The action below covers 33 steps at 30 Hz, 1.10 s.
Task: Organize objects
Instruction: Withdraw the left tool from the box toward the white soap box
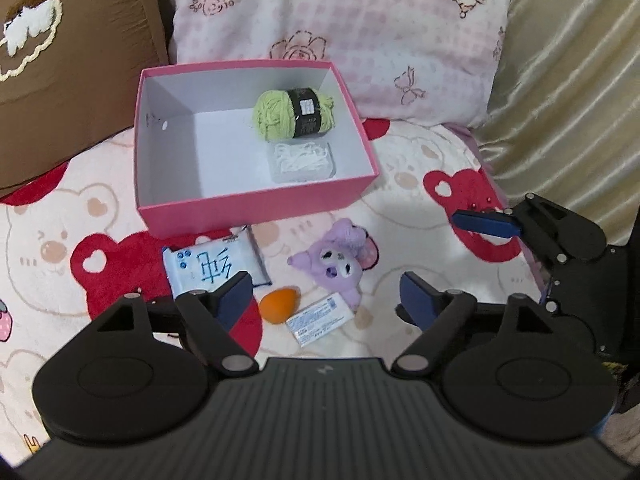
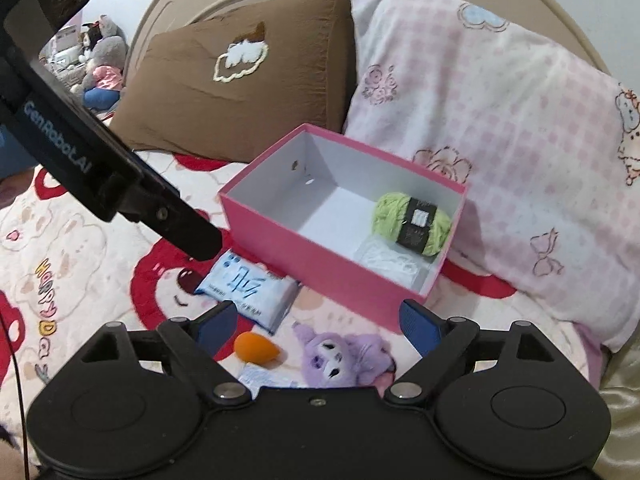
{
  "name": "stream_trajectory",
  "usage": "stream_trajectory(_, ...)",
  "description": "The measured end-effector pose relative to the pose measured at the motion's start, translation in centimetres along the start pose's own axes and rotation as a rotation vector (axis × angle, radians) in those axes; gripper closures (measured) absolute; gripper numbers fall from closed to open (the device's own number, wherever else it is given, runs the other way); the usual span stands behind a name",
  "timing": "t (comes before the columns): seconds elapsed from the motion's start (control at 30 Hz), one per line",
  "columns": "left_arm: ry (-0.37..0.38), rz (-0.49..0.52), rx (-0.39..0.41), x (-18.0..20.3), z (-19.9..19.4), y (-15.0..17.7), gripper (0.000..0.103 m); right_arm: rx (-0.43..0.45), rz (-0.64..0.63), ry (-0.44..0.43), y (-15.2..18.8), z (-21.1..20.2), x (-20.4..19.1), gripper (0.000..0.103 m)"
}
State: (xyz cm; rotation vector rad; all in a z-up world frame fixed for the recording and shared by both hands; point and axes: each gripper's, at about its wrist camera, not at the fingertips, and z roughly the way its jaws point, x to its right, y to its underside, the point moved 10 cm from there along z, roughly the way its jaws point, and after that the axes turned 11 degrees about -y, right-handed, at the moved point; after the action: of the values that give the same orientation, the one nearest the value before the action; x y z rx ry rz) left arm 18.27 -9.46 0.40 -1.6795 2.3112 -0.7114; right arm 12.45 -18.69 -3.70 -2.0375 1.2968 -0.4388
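Both the left gripper (image 1: 325, 296) and right gripper (image 2: 320, 322) hover spread wide and empty over the purple plush (image 1: 338, 262), orange sponge (image 1: 278, 304) and tissue pack (image 1: 216, 266), just before the pink box (image 1: 256, 210) holding 1 green yarn ball (image 1: 294, 114).

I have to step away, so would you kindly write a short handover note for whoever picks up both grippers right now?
Left gripper: open, empty, hovering over the loose items on the blanket.
Right gripper: open, empty, also above them.
Already in the pink box: green yarn ball and a clear case of white string, both on the box's right side.
Left to box, all on the blanket in front of the box: blue tissue pack, orange sponge, purple plush, small white packet.
The box's left half has room.
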Motion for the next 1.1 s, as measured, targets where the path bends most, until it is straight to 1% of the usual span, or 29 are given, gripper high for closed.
stream_trajectory(0.13, 0.002, 0.024, -0.013, -0.4, 0.2, 1.4, 0.021, -0.017, -0.007, -0.055, 1.3, -0.3, -1.1, 0.012)
stream_trajectory(0.2, -0.017, 0.017, -0.021, -1.0, 0.5, 2.0, 0.02, -0.008, 0.013, -0.091, 2.5, -0.7, -1.5, 0.012)
stream_trajectory(0.27, -0.023, 0.021, -0.022, -1.2, 0.6, 2.5, 0.018, -0.028, 0.038, -0.12, 3.7, -0.6, -1.8, 0.012)
stream_trajectory(0.33, -0.008, 0.03, -0.018, -1.1, 0.9, 3.2, 0.017, -0.004, 0.061, -0.125, 4.5, -0.6, -1.9, 0.012)
stream_trajectory(0.43, 0.02, 0.021, -0.049, -0.9, 1.9, 4.5, 0.017, -0.021, 0.087, -0.162, 5.9, 0.2, -2.6, 0.012)
stream_trajectory(0.5, 0.037, 0.028, -0.074, -0.5, 2.7, 5.5, 0.017, -0.023, 0.083, -0.179, 6.5, 0.6, -3.2, 0.012)
stream_trajectory(0.57, 0.049, 0.062, -0.078, 0.1, 3.2, 6.5, 0.017, -0.034, 0.068, -0.205, 7.1, 1.1, -3.9, 0.012)
stream_trajectory(0.63, 0.038, 0.07, -0.088, 0.1, 3.8, 7.2, 0.017, -0.043, 0.03, -0.216, 7.6, 1.6, -4.6, 0.012)
stream_trajectory(0.7, 0.033, 0.055, -0.091, -0.1, 4.4, 7.6, 0.017, -0.04, -0.003, -0.227, 7.8, 1.9, -5.1, 0.012)
stream_trajectory(0.77, 0.027, 0.048, -0.086, -0.3, 5.0, 8.0, 0.017, -0.044, -0.004, -0.247, 8.0, 2.4, -5.4, 0.012)
stream_trajectory(0.87, 0.025, 0.048, -0.084, -0.2, 6.0, 8.9, 0.017, -0.062, -0.002, -0.239, 8.6, 3.5, -5.3, 0.012)
stream_trajectory(0.97, 0.02, -0.006, -0.128, -0.6, 7.3, 10.0, 0.018, -0.083, -0.02, -0.206, 9.5, 4.5, -5.0, 0.012)
stream_trajectory(1.03, 0.019, -0.038, -0.133, -0.6, 7.9, 10.5, 0.018, -0.095, -0.025, -0.194, 10.1, 4.9, -4.9, 0.012)
stream_trajectory(1.1, 0.007, -0.045, -0.13, -0.5, 8.5, 10.9, 0.018, -0.089, -0.014, -0.203, 10.3, 5.2, -4.8, 0.013)
